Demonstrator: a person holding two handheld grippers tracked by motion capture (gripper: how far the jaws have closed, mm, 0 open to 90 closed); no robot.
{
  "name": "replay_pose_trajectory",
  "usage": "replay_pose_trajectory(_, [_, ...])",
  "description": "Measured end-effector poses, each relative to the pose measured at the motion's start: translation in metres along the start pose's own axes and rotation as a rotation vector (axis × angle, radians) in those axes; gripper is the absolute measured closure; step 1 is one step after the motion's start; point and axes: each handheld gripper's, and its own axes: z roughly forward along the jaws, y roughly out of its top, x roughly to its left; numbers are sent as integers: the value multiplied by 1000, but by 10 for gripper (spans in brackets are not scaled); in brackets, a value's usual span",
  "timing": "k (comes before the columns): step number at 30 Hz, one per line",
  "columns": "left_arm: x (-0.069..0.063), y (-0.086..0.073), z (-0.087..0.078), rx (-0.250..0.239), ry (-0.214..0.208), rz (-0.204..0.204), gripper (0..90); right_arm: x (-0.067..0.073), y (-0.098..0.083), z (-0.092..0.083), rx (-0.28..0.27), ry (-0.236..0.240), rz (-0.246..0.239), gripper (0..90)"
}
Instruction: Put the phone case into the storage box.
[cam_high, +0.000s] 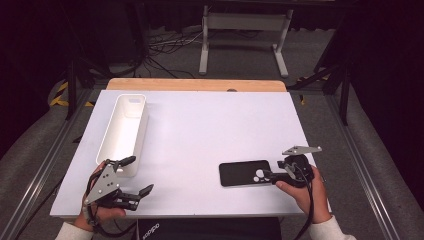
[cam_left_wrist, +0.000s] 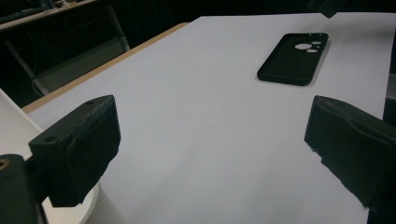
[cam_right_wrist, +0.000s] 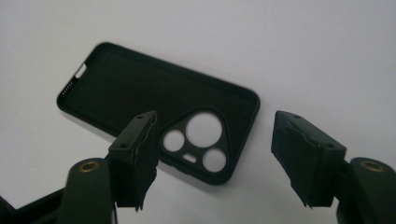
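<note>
The right gripper (cam_right_wrist: 212, 158) has its jaws spread wide, holding nothing; in the right gripper view they straddle the camera-cutout end of a black phone case (cam_right_wrist: 159, 109), one jaw over the case's edge and the other beyond its corner above bare table. Whether either jaw touches the case cannot be told. In the high view this gripper (cam_high: 274, 176) sits at the case's right end, held by the person's right hand (cam_high: 302, 192).

The left gripper (cam_left_wrist: 210, 154) is also wide open and empty, its jaws hovering over bare white surface. In the high view it (cam_high: 135, 176) is at the near left corner of the table (cam_high: 210, 125), held by the left hand (cam_high: 95, 212), just beside the near end of a white bin (cam_high: 125, 132).

The white bin is long, narrow and open-topped, running away from the person along the table's left side. What shows of its inside is empty.

The phone case (cam_high: 245, 173) lies flat on the near right part of the table, well apart from the bin. Its long axis runs left to right, with the camera opening at the right end toward the right gripper. It lies hollow side up, matte black with a raised rim, with a rounded triangular cutout holding three round holes and a small slot, and a speaker slot at the opposite end. In the left gripper view the case (cam_left_wrist: 293, 58) lies farther off across the surface.
</note>
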Motion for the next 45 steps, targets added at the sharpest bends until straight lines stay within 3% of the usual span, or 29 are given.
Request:
replay_pose_trajectory(2, [-1, 0, 0, -2, -6, -3, 43, -3, -1, 5, 45, -19, 17, 369])
replay_pose_trajectory(6, [-1, 0, -1, -2, -16, 5, 44, -8, 0, 11, 123, -14, 63, 437])
replay_pose_trajectory(12, [1, 0, -2, -3, -20, 10, 45, -7, 4, 13, 168, -22, 84, 551])
replay_pose_trajectory(29, [-1, 0, 0, -1, -26, -7, 48, -21, -3, 26, 179, -10, 162, 677])
replay_pose_trajectory(36, [-1, 0, 1, 11, -28, -1, 50, -17, -3, 28, 175, -33, 137, 715])
replay_pose_trajectory(42, [-2, 0, 2, 9, -37, 1, 49, -8, -4, 32, 150, -86, 93, 804])
replay_pose_trajectory(45, [-2, 0, 2, 10, -41, -3, 49, -8, -7, 32, 126, -92, 112, 841])
